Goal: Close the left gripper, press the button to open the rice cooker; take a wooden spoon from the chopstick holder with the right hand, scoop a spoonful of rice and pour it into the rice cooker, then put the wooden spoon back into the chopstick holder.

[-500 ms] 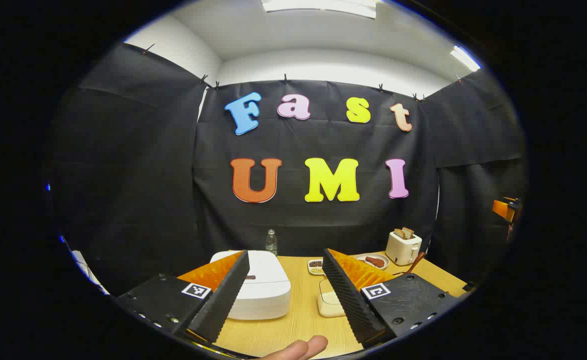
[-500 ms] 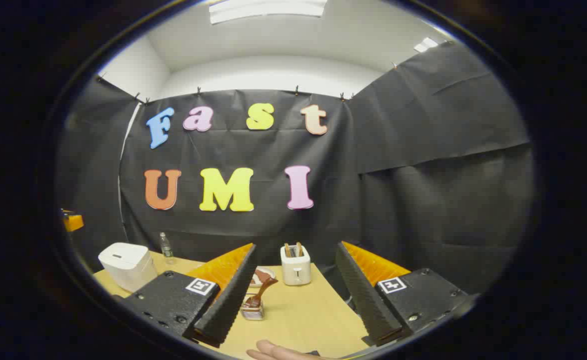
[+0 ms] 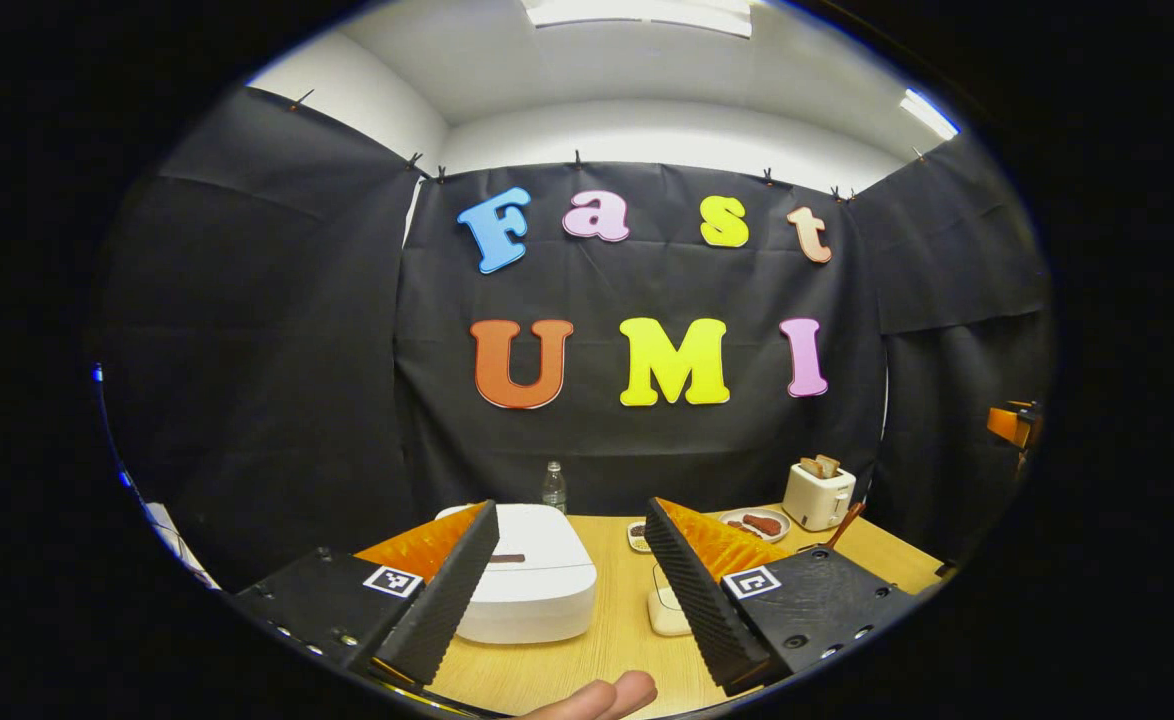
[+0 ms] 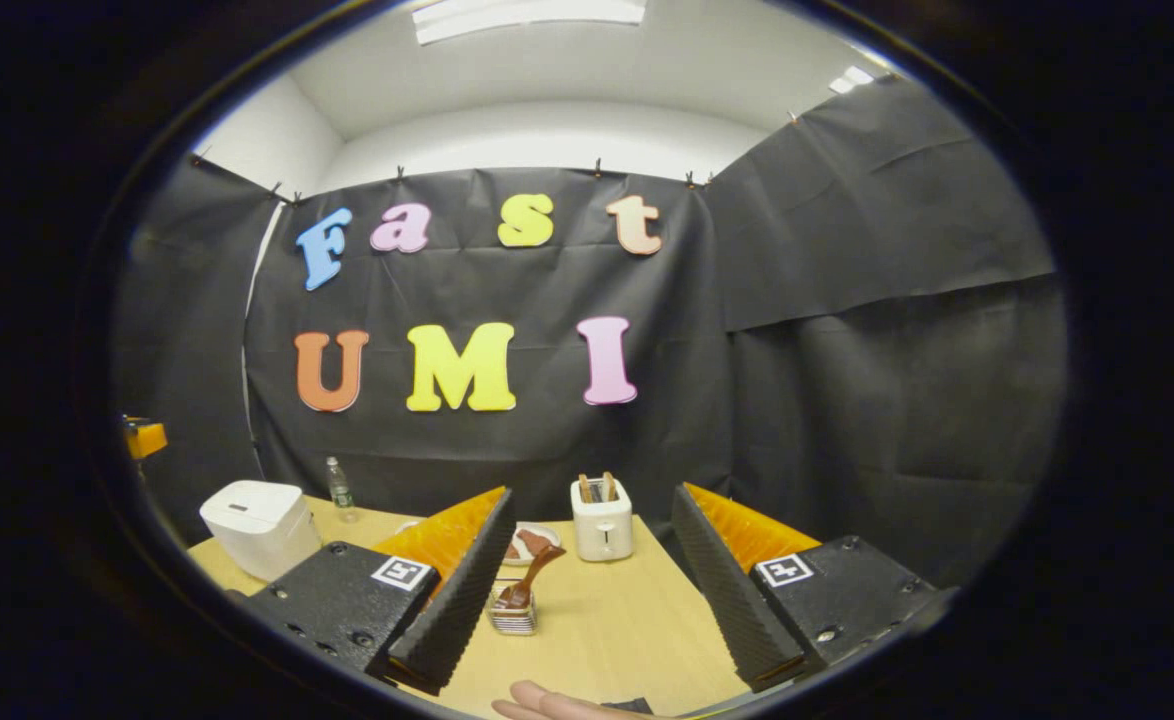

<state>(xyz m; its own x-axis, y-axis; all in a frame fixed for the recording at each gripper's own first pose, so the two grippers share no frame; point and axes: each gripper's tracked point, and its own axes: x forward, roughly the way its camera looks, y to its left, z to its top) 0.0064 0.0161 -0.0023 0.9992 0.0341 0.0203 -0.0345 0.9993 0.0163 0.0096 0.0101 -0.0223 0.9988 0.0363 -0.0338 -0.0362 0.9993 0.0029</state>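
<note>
No legible text or labels; square coded marker on left hand-held gripper finger.

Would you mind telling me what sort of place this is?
Probably a mock kitchen in a recording booth: a rice cooker, a toaster and a chopstick holder on a wooden table, with black cloth walls.

rice cooker: left part behind the left gripper's finger
rice container: right part hidden by a finger
small dish: contents too small to tell
plate: partly behind a finger
</note>
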